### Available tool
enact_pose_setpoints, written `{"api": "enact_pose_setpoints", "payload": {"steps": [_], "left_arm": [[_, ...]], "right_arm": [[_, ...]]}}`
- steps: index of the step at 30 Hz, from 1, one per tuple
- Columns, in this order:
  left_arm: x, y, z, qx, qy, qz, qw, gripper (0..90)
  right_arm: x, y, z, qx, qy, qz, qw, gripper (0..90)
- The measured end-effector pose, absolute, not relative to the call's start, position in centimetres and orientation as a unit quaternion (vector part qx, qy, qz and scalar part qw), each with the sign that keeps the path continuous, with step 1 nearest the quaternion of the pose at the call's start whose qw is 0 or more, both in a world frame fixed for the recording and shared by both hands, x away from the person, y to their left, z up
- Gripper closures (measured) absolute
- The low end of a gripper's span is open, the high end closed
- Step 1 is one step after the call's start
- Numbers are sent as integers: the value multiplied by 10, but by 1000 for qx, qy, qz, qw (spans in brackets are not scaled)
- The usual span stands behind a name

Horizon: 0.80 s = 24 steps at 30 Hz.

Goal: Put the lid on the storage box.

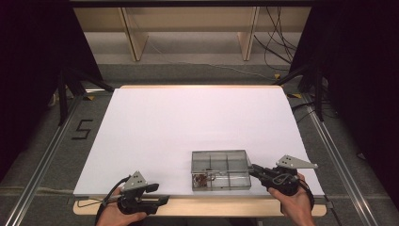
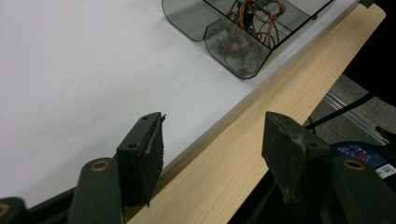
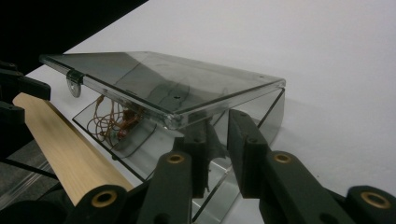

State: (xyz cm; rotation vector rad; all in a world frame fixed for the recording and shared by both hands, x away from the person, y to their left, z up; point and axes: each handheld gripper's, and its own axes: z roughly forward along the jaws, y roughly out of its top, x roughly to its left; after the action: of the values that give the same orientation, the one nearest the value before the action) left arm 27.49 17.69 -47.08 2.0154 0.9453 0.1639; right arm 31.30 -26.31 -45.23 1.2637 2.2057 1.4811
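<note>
High view: white sheet [image 1: 188, 127] covers a wooden table [image 1: 202, 207], bare wood strip along the bottom edge. Grey floor around it, aluminium rails [image 1: 42, 165] left and right, wooden shelving [image 1: 188, 28] at top, cables upper right, a "5" taped [image 1: 83, 129] on the floor at left. The clear compartment box [image 1: 220, 169] sits lower centre-right, near the table's front edge, long axis across the frame. Your right gripper [image 1: 256, 170] is at the box's right end, pointing left at it. Your left gripper [image 1: 162, 200] is at lower left over the wood strip, pointing right, well apart from the box. Your forearms are cut off by the bottom edge.

Left gripper view: your jaws stand wide apart, nothing between them. Wood edge runs diagonally lower left to upper right, white sheet at left. Box [image 2: 233, 51] is at top centre, cut off by the top edge; brownish wire bits [image 2: 254, 18] inside, too tangled to identify.

Right gripper view: the box's lid [image 3: 159, 84] is tilted up, hinged, a latch tab [image 3: 73, 84] at its far left corner. Your jaws are nearly together just under the lid's near corner, with a tinted wall of the box between them; can't tell whether the pads [image 3: 243, 154] are pressing it. Contents blurred through the plastic.
</note>
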Motion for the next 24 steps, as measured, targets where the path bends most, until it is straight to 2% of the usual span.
{"api": "enact_pose_setpoints", "payload": {"steps": [2,5,6,8,13,15,16,18,19,20,24], "left_arm": [[275,177,-471,812,377,67,440,381],[274,176,-471,808,385,63,441,381],[274,177,-471,808,385,63,441,382],[274,176,-471,806,387,61,443,381],[273,176,-472,807,385,62,443,381],[273,176,-472,806,388,61,443,382],[273,176,-472,804,389,60,445,381],[274,177,-472,809,386,64,438,382],[273,176,-473,805,389,60,444,382],[273,176,-473,806,388,60,443,381],[274,177,-473,811,377,64,443,381]], "right_arm": [[312,-263,-453,427,750,498,87,793],[311,-263,-454,419,749,505,96,806],[309,-261,-454,433,743,504,79,812],[310,-262,-455,421,749,504,91,830],[305,-261,-455,417,751,506,82,860],[305,-261,-457,405,754,509,91,866],[302,-260,-456,418,752,505,78,867],[302,-261,-457,403,756,508,87,867],[299,-260,-456,418,753,504,68,867],[301,-261,-458,405,759,503,84,867],[296,-262,-458,414,756,501,74,867]]}}
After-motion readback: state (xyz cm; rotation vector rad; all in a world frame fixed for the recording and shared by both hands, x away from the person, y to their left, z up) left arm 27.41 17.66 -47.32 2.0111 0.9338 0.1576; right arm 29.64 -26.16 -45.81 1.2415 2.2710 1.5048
